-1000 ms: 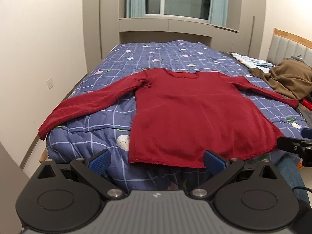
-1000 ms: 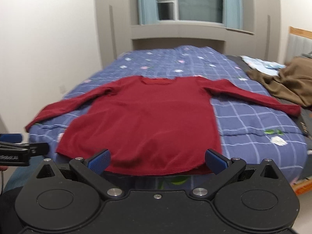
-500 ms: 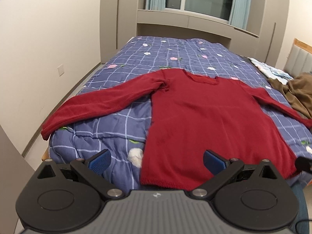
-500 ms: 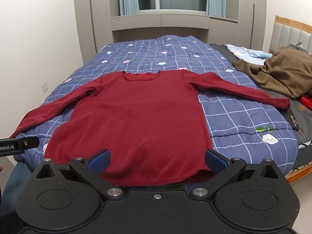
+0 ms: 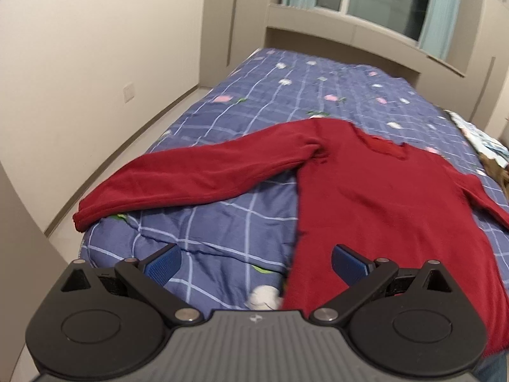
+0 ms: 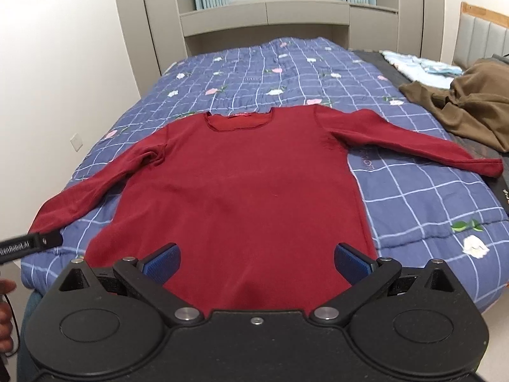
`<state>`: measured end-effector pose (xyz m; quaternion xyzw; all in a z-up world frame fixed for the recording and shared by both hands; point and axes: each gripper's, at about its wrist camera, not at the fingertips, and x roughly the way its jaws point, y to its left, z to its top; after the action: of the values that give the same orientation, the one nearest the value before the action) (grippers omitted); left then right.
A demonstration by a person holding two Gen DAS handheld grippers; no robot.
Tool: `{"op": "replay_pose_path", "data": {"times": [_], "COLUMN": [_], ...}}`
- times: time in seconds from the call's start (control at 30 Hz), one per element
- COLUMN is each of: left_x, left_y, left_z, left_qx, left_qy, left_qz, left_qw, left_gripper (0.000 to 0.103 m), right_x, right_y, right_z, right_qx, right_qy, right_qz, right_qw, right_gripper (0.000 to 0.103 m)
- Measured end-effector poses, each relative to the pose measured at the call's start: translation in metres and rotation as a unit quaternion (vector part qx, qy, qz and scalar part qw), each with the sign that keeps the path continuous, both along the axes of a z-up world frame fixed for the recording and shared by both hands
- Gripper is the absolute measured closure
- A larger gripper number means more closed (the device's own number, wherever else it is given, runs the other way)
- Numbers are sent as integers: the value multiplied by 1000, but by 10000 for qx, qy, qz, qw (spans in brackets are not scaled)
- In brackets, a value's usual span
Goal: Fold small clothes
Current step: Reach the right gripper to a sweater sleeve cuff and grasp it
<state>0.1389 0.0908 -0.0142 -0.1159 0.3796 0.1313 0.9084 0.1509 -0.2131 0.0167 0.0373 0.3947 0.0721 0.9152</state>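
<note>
One garment is laid out for folding: a red long-sleeved sweater (image 6: 245, 187) lies flat, face up, on a blue checked quilt (image 6: 423, 203) covering the bed, neckline toward the window, hem toward the near edge, both sleeves spread outward. No fold is made yet; the work stands at the approach stage. The left gripper (image 5: 256, 259) hangs above the near left part of the bed with its jaws wide apart and nothing between them, facing the left sleeve (image 5: 197, 175), whose cuff droops over the bed's edge. The right gripper (image 6: 257, 260) hovers over the hem, likewise spread wide and empty. In my judgement the next move calls for a pinch on a sleeve or shoulder, so that the sleeve can be carried across the body. The sweater is a soft, fine knit with a rolled neckline, limp and likely to sag between hold points. The quilt is padded and puckered, with printed flowers. A brown garment (image 6: 470, 108) lies crumpled at the far right, well apart from the sweater.
</note>
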Motion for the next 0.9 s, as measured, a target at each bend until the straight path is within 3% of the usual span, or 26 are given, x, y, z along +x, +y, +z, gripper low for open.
{"op": "replay_pose_path", "data": {"times": [0.23,0.53,0.9], "left_x": [31,67,94], "left_y": [24,44,70], "left_z": [-19,-32,-33], "left_qx": [-198,-355,-549], "left_qy": [376,638,694], "left_qz": [225,335,627], "left_qw": [9988,9968,9941], "left_gripper": [0,0,0], "right_x": [48,96,156], "right_y": [14,3,24], "right_z": [2,-1,-1], "right_qx": [-135,-734,-1189], "right_qy": [477,741,748], "right_qz": [-178,-1204,-1209], "right_qw": [9986,9872,9827], "right_gripper": [0,0,0]}}
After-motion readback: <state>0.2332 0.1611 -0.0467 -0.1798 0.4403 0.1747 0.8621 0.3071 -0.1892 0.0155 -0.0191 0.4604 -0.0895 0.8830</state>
